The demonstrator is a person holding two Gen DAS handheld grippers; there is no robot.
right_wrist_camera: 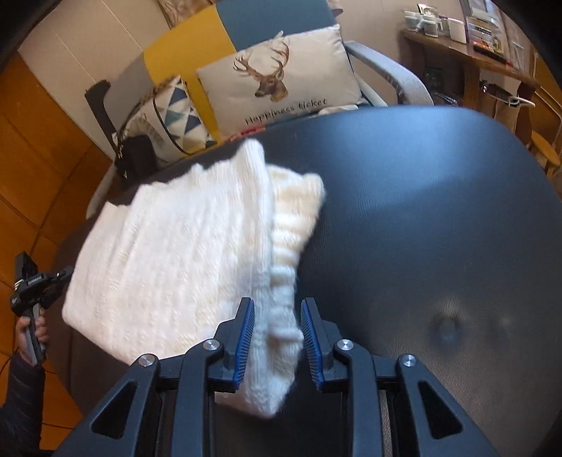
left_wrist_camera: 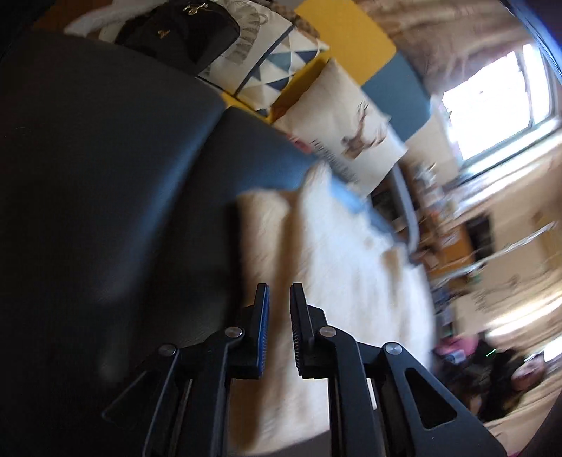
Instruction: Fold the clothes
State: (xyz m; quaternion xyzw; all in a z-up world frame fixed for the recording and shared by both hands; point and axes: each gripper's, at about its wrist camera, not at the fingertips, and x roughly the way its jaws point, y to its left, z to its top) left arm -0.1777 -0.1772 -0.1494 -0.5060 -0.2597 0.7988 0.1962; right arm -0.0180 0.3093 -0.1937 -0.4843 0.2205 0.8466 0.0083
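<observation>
- Left wrist view: your left hand-held gripper (left_wrist_camera: 280, 295) has its jaws a narrow gap apart, with nothing between them.
- It points along the edge of the white knit sweater (left_wrist_camera: 337, 267), which lies on the dark worktop (left_wrist_camera: 105, 175). The picture is blurred, so you cannot tell whether the fingertips touch the knit.
- Beyond the sweater stand a deer-print cushion (left_wrist_camera: 351, 126) and a cushion with blue triangles (left_wrist_camera: 277, 59); a black bag (left_wrist_camera: 182, 31) leans against the latter. A bright window (left_wrist_camera: 491, 105) fills the right side.
- Right wrist view: your right hand-held gripper (right_wrist_camera: 276, 306) has its jaws apart, and the near ribbed edge of the folded sweater (right_wrist_camera: 175, 253) sits between them. The left blue pad (right_wrist_camera: 244, 337) touches the knit; the right pad stands just clear of it.
- The sweater lies folded on the left part of the dark worktop (right_wrist_camera: 439, 211), its ribbed band running along the right edge.
- At the far left your left hand (right_wrist_camera: 32, 332) holds the other gripper's handle, just beside the sweater's left corner.
- Behind stand the deer cushion (right_wrist_camera: 281, 88), lettered "Happiness ticket", and the triangle cushion (right_wrist_camera: 168, 119).
</observation>
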